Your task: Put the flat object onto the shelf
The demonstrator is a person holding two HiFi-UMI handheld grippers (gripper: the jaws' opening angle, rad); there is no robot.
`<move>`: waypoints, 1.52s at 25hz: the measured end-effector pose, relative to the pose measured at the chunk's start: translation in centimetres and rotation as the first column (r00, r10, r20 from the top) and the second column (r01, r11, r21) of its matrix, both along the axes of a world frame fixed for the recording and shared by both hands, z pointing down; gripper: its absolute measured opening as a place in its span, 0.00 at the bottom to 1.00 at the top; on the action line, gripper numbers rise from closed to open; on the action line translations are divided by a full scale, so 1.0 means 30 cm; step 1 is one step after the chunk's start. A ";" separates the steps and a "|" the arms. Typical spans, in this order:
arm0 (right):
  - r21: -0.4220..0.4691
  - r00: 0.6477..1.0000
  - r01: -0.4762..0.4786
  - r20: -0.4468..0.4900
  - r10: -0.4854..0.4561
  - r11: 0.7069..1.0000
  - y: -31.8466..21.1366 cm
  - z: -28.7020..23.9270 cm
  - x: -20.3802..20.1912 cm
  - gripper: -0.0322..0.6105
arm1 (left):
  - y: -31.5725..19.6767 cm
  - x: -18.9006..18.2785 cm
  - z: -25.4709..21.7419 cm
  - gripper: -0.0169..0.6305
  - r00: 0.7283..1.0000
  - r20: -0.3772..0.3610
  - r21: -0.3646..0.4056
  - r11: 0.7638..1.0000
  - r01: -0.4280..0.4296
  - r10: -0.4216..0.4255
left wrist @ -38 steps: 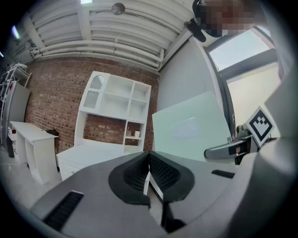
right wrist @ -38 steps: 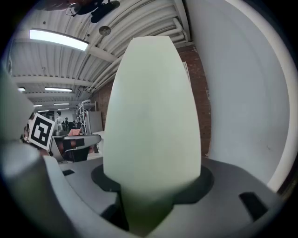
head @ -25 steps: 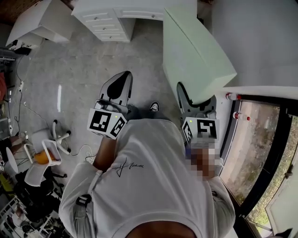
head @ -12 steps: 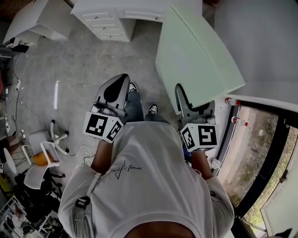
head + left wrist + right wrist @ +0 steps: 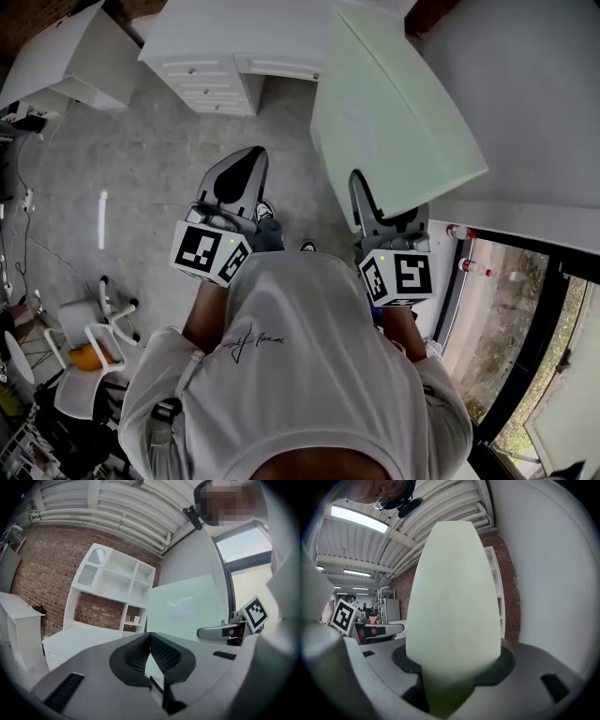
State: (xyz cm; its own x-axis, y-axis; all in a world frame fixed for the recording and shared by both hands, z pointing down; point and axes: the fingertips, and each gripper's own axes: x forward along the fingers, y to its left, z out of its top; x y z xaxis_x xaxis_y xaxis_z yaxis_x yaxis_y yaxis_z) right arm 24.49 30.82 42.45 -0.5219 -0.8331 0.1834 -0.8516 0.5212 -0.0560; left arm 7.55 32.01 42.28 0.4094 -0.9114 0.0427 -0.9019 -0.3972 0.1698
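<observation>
Head view puts the board (image 5: 394, 112) out in front of you, clear of the floor (image 5: 159, 159) and tilted, its near edge pinched in your right tool (image 5: 382, 214) — gripped low, I'd judge, so the long face leads toward the shelf (image 5: 112, 583). Your left tool (image 5: 234, 180) is pressed together on nothing (free to steady the board if needed). A white table (image 5: 234, 42) with drawers sits ahead below the cubbies — the chair (image 5: 89, 337) is well aside, the window (image 5: 506, 309) near your right.

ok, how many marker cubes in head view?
2: left cube behind the shut, empty left gripper; right cube behind the right gripper, which grips the pale green panel. None look hidden.
</observation>
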 end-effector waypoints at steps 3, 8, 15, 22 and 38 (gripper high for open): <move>0.014 1.000 -0.024 -0.003 0.024 1.000 -0.063 -0.020 -0.066 0.48 | -0.063 -0.074 -0.012 0.05 1.000 -0.002 0.007 1.000 -0.003 0.003; 0.027 0.999 -0.042 -0.001 0.042 0.999 -0.149 -0.045 -0.161 0.48 | -0.149 -0.192 -0.036 0.05 1.000 0.011 0.037 0.999 0.025 -0.025; 0.031 0.999 -0.049 -0.009 0.049 0.998 -0.218 -0.051 -0.276 0.48 | -0.246 -0.313 -0.041 0.05 0.996 0.048 0.030 0.997 0.074 -0.076; -0.020 1.000 -0.019 -0.018 0.019 1.000 -0.304 -0.003 -0.341 0.48 | -0.355 -0.356 -0.005 0.05 0.998 0.035 -0.016 0.998 0.055 -0.054; -0.070 0.996 0.067 0.059 -0.063 0.995 -0.931 0.030 -0.396 0.48 | -0.940 -0.378 -0.053 0.05 0.998 0.062 -0.037 0.999 0.033 -0.030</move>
State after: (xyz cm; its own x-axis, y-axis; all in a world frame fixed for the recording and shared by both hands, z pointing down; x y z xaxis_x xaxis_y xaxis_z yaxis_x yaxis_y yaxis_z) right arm 12.60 2.89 43.35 -0.5859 -0.7828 0.2098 -0.8104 0.5684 -0.1423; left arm -3.80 3.82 40.69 0.3761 -0.9209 0.1023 -0.9231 -0.3627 0.1279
